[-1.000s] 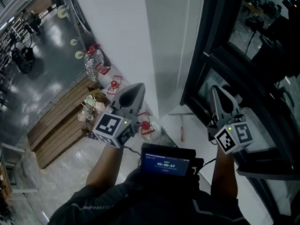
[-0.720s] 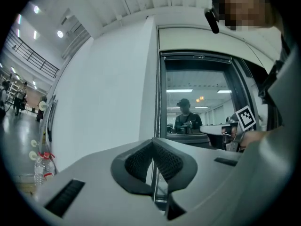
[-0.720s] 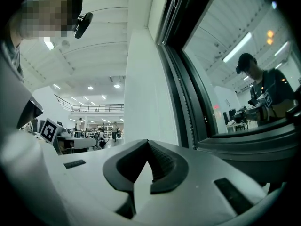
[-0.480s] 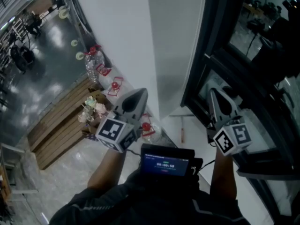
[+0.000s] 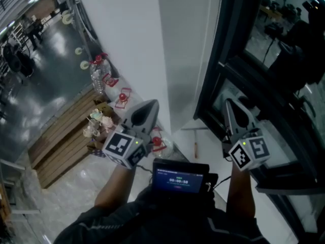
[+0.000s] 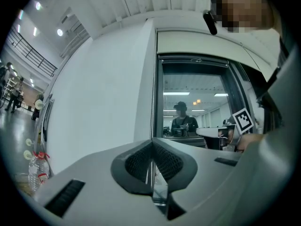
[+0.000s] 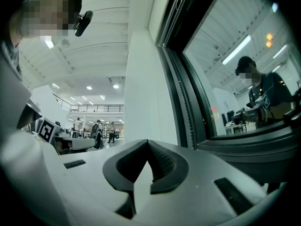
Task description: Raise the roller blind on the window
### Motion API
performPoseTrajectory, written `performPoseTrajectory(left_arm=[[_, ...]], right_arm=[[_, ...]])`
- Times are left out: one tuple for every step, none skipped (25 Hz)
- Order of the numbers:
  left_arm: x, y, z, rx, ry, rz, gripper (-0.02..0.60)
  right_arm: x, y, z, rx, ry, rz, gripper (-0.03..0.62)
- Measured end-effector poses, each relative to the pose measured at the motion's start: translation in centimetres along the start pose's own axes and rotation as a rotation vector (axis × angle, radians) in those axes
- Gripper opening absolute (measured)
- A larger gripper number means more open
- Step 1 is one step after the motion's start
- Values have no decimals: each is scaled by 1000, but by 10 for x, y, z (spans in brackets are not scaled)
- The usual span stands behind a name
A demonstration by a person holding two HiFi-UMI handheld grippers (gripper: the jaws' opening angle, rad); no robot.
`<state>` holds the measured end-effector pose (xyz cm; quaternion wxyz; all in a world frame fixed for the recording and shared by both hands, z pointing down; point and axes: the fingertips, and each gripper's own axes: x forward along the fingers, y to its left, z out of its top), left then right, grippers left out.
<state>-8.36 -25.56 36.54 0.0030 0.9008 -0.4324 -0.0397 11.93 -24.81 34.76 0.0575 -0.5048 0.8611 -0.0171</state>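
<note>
The window (image 5: 264, 60) has a dark frame and stands to the right of a white wall. Its glass (image 6: 195, 102) is uncovered and reflects a person with grippers. A thin bead chain (image 6: 151, 107) hangs along the frame's left edge, and the same chain (image 7: 187, 119) runs beside the frame in the right gripper view. My left gripper (image 5: 152, 103) is held level before the wall, short of the chain, its jaws shut with nothing in them (image 6: 151, 142). My right gripper (image 5: 228, 101) points at the lower window frame, also shut and empty (image 7: 148, 142).
Below on the left stand water bottles (image 5: 99, 70), a wooden pallet (image 5: 61, 141) and small red items (image 5: 122, 98). A thin tool (image 5: 195, 147) lies on the white floor by the frame. A small screen (image 5: 179, 177) sits at the person's chest.
Both grippers keep almost the same places. The head view has shifted slightly.
</note>
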Motion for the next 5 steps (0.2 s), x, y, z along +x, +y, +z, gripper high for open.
performPoseTrajectory(left_arm=[[0,-1,0,-1,-2,-1,-3],[0,-1,1,-3,-3,1,-3],[0,-1,0,-6,2,3,-3],[0,-2,-1,-8,9,5,-3],[0,-2,-2,-10,18,7,-3]], right_arm=[[0,0,0,0,1,-3,18],[-1,0,0,-1,2,-6,18],[-1,-1,0,0,3,-8,18],[-2,-1,0,0,3,-10,18],[-2,-2,0,0,3,-12,18]])
